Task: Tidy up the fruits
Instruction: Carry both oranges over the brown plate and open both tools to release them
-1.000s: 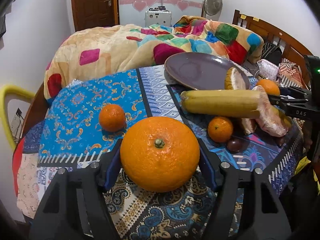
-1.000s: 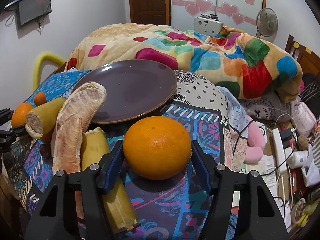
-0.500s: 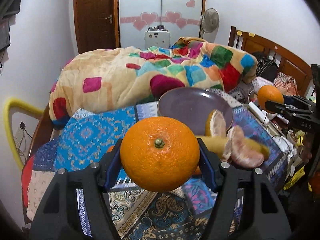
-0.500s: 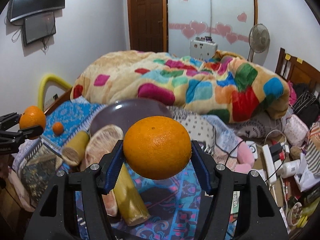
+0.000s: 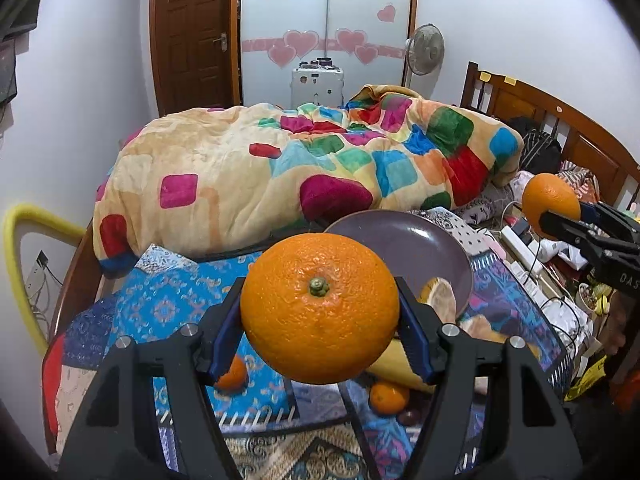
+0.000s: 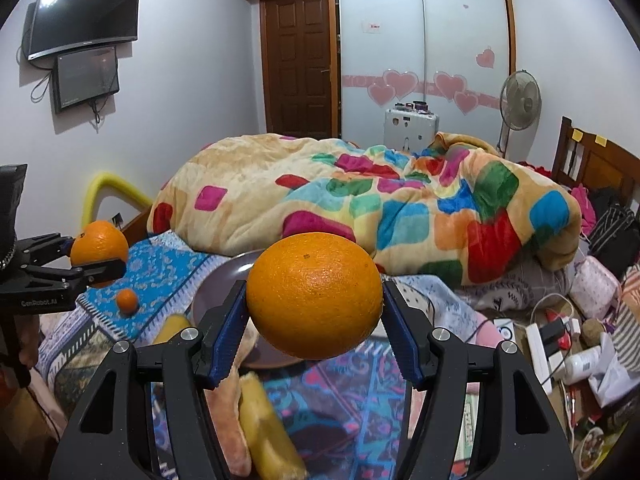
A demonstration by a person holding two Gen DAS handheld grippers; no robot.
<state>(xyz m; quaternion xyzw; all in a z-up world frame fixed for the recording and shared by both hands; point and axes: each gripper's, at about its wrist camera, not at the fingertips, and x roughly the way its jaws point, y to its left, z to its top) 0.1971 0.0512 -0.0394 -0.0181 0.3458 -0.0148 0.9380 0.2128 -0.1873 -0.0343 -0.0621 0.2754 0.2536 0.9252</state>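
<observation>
Both hands are mid-carry, I'd say. The left gripper (image 5: pixel 320 312) has its fingers clenched on an orange (image 5: pixel 319 308) held in the air, and the right gripper (image 6: pixel 314 300) grasps another orange (image 6: pixel 315 296), bright and pebbled. Next, each likely needs lowering onto the purple plate (image 5: pixel 404 240) between them.

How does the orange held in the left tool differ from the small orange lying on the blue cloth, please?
The held orange hangs in the air, clamped in the left tool; the small orange rests free on the blue cloth. The held orange is clearly the larger of the two. Both are round with orange peel.
</observation>
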